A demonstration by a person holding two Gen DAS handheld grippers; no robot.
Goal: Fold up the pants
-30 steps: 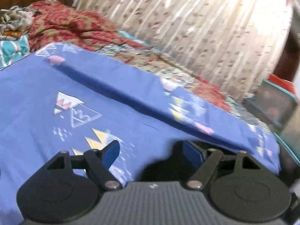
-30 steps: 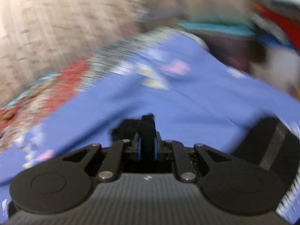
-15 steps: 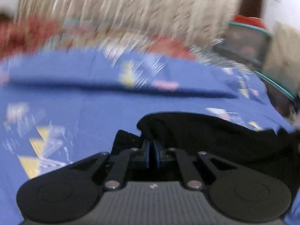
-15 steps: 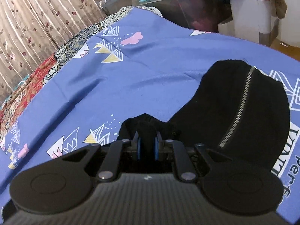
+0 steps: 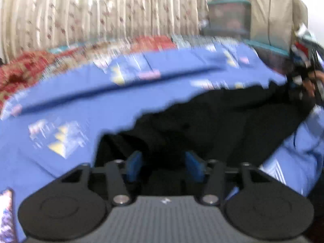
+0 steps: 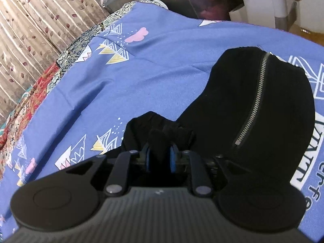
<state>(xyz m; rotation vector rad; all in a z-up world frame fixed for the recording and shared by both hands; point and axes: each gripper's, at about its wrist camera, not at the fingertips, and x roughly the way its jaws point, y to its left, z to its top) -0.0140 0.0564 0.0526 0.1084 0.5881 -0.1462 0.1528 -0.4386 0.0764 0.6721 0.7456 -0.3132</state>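
Note:
Black pants (image 5: pixel 222 121) lie on a blue patterned bedsheet (image 5: pixel 70 109). In the left wrist view they stretch from my left gripper (image 5: pixel 164 168) to the far right; this gripper is open, its blue pads apart over the black cloth. In the right wrist view the pants (image 6: pixel 253 109) show a silver zipper (image 6: pixel 253 99). My right gripper (image 6: pixel 160 158) is shut on a bunched fold of the pants. The right gripper also appears at the far right of the left wrist view (image 5: pixel 303 75).
A beige floral curtain (image 5: pixel 101 10) hangs behind the bed. A red patterned quilt (image 5: pixel 24 70) lies at the sheet's far edge. Plastic storage boxes (image 5: pixel 228 18) and a white bin (image 6: pixel 263 0) stand beyond the bed's end.
My left gripper was shut on the pants half a second ago and has opened, letting the cloth go. My right gripper stays shut on the fold and has barely moved.

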